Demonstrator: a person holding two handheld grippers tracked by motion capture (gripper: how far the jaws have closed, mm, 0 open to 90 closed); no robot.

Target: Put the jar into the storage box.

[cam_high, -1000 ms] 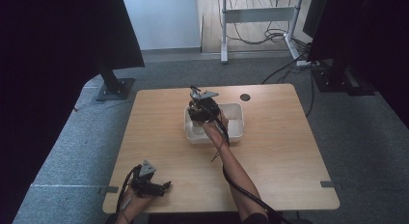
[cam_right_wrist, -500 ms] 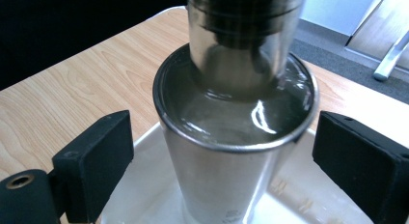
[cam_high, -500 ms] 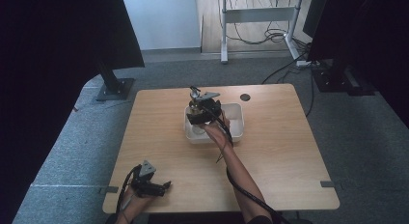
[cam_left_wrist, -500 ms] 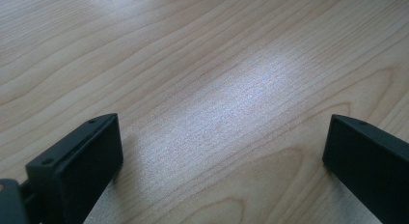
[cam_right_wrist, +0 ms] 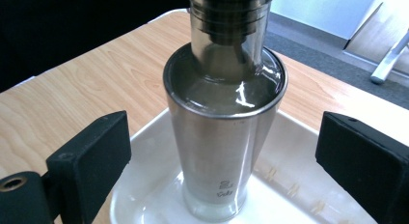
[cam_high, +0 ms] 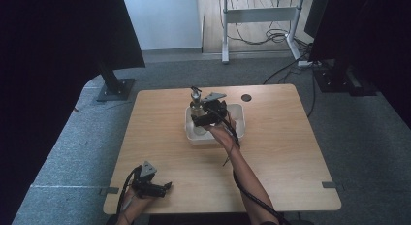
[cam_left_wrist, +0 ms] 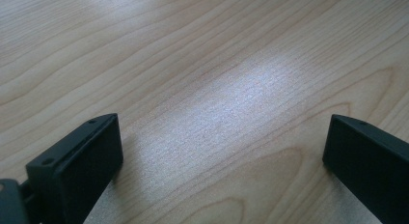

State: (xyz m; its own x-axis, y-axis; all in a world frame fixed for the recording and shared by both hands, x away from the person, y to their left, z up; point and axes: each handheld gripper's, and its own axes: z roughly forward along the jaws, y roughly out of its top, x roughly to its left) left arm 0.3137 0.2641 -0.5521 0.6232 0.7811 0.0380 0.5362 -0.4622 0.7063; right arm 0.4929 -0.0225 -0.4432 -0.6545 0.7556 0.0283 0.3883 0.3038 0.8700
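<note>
Right gripper (cam_right_wrist: pixel 222 151) just opened, jaws clear either side of upright steel-and-glass dispenser bottle (cam_right_wrist: pixel 223 113) in white rectangular tray (cam_high: pixel 238 114). Left gripper (cam_left_wrist: pixel 222 156) open, 7 o'clock table edge.

steel dispenser bottle (cam_right_wrist: pixel 222 137) upright in white tray (cam_right_wrist: pixel 299 185).

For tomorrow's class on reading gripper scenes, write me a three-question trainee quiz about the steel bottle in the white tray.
1. True or false: the right gripper clamps the tall steel and glass dispenser bottle.
2. Where does the bottle stand?
A. on bare wood
B. in the white rectangular plastic tray
C. on the floor
3. Fill in: the left gripper, jaws wide apart, looks at the bare ______ tabletop.

Key: 1. False: its jaws have just been opening, clear of the bottle between them. 2. B. 3. wooden.
</note>
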